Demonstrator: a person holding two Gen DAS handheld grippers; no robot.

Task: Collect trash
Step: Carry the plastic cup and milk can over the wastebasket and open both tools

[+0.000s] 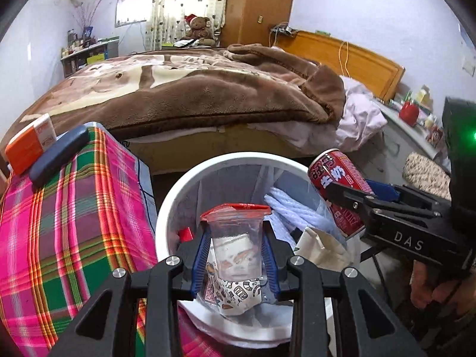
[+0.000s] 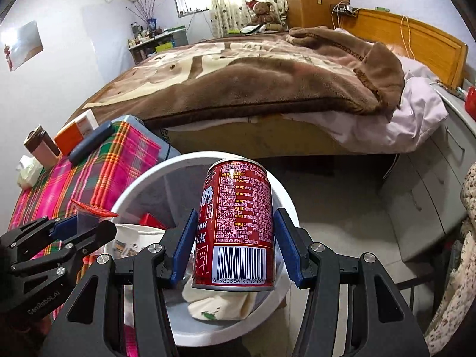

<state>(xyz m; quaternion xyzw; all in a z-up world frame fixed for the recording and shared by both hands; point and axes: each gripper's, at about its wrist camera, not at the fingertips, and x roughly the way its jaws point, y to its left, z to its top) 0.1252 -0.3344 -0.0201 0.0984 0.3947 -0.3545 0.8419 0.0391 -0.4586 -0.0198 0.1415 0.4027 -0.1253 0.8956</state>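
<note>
A white trash bin [image 1: 169,208] with a clear liner stands below both grippers and holds paper wrappers and a red scrap. My left gripper [image 1: 236,257] is shut on a clear plastic bag with a red zip strip [image 1: 236,238] and holds it over the bin. My right gripper [image 2: 236,250] holds a red milk can [image 2: 241,226] over the bin [image 2: 134,196]; its blue pads sit close on both sides of the can. The can also shows in the left wrist view [image 1: 336,187], at the bin's right rim. The left gripper with its bag shows in the right wrist view [image 2: 80,226].
A table with a pink and green plaid cloth [image 1: 68,223] stands left of the bin, with an orange box [image 1: 28,145] and a dark case [image 1: 59,154] on it. A bed with a brown blanket [image 1: 193,95] lies behind. Grey drawers [image 2: 431,184] stand at right.
</note>
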